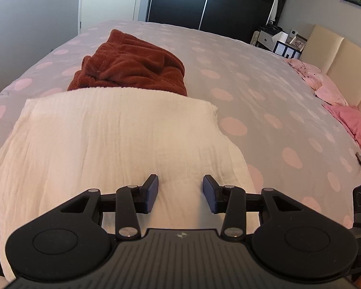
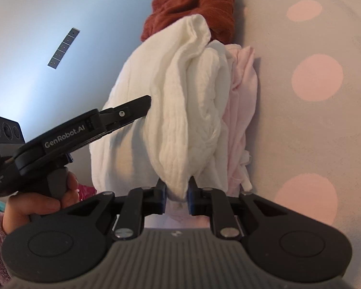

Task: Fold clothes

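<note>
A white crinkled garment (image 1: 118, 139) lies spread on the bed, its near part under my left gripper (image 1: 180, 192), which is open and hovers just above the cloth. In the right wrist view the same white garment (image 2: 180, 110) is bunched in folds, and my right gripper (image 2: 177, 195) is shut on its near edge. A pale pink garment (image 2: 243, 110) lies beside and partly under the white one. The left gripper (image 2: 146, 103) also shows from the side there, against the white cloth.
A rust-red fleece garment (image 1: 130, 67) lies crumpled beyond the white one. The grey bedspread with pink dots (image 1: 264, 101) stretches right. Pink pillows (image 1: 334, 96) and a cream headboard (image 1: 344, 57) are at far right, a dark wardrobe (image 1: 209, 2) beyond.
</note>
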{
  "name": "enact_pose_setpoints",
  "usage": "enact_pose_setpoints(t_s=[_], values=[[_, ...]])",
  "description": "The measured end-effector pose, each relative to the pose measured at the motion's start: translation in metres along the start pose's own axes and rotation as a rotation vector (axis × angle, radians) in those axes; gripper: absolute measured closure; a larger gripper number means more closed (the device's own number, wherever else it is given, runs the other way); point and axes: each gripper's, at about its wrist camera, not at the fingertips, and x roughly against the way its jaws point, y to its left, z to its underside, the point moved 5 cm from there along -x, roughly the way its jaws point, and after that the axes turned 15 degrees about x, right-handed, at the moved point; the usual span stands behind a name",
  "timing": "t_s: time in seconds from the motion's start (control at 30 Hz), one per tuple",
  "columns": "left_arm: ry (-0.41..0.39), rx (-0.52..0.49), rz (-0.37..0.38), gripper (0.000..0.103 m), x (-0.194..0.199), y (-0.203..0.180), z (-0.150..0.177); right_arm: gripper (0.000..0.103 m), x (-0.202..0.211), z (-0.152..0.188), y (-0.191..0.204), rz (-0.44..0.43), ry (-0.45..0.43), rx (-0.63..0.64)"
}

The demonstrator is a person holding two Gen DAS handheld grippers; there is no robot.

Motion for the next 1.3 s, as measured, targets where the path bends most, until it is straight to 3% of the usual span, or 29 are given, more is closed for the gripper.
enact_pose_setpoints(t_s=[0.13, 0.27, 0.4, 0.5, 0.7, 0.87, 1.1, 1.3], values=[[-0.016, 0.000, -0.034, 0.064, 0.002, -0.006, 0.001, 0.083, 0.002, -0.004, 0.002, 0.009, 0.004, 0.027], [-0.053, -0.028, -0.070, 0.064, 0.018, -0.019, -0.003, 0.071, 0.013, -0.006, 0.003, 0.016, 0.001, 0.037], [-0.064, -0.054, -0.083, 0.063, 0.039, -0.042, -0.003, 0.067, 0.038, -0.005, 0.000, 0.066, -0.025, 0.086], [-0.062, -0.095, -0.081, 0.058, 0.052, -0.071, 0.000, 0.061, 0.065, -0.004, -0.007, 0.131, -0.050, 0.133], [-0.124, -0.186, -0.006, 0.051, 0.080, -0.150, 0.011, 0.046, 0.142, 0.005, -0.030, 0.297, -0.122, 0.242], [-0.204, -0.233, 0.032, 0.045, 0.097, -0.224, 0.037, 0.029, 0.220, 0.022, -0.045, 0.432, -0.183, 0.359], [-0.291, -0.156, 0.144, 0.028, 0.106, -0.311, 0.093, 0.015, 0.333, 0.061, -0.072, 0.620, -0.238, 0.452], [-0.262, -0.124, 0.178, 0.023, 0.089, -0.356, 0.155, 0.009, 0.398, 0.105, -0.099, 0.744, -0.259, 0.456]])
